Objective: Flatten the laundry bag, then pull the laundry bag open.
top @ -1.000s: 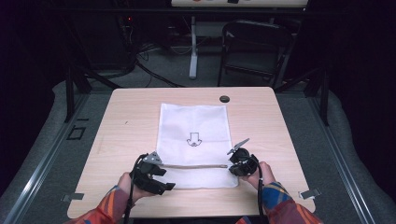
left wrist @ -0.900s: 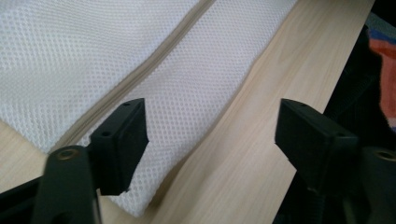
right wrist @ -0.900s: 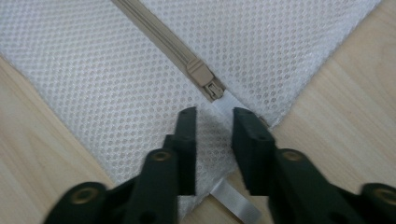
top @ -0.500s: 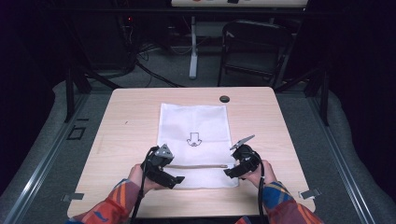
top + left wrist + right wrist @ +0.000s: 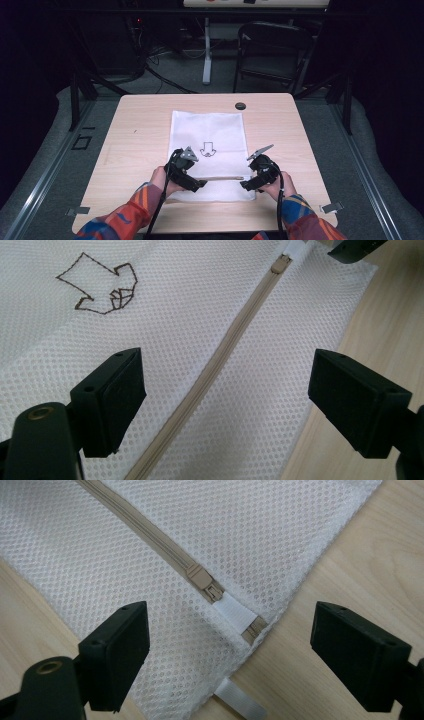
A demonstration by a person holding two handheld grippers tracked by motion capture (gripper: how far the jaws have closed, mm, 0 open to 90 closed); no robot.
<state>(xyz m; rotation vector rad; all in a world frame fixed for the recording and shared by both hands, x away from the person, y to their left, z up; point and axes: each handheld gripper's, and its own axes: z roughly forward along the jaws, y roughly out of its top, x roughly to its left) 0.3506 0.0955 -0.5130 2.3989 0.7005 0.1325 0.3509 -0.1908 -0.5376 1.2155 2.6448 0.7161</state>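
Lab/studio: dark room, lone table [image 5: 135, 125], floor cables [image 5: 165, 80].

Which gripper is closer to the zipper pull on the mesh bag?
Right. The right gripper hovers open just above the zipper pull; the left gripper hovers open over the zipper's opposite end, with the pull far ahead.

One white mesh laundry bag [image 5: 209, 150] lies on one wooden table [image 5: 135, 140] at the centre of the frame, carrying one beige zipper [image 5: 220, 177] along its lower edge, one zipper pull [image 5: 202, 582] and one brown outlined arrow [image 5: 207, 148] at its middle. Two black grippers work at the bag's lower edge, the left gripper [image 5: 199, 184] at lower centre-left and the right gripper [image 5: 245, 184] at lower centre-right, each with two jaws and each held by one hand in a striped sleeve. One small dark disc [image 5: 240, 106] sits at the table's upper edge. One folding chair [image 5: 272, 55] stands in the upper right of the frame.
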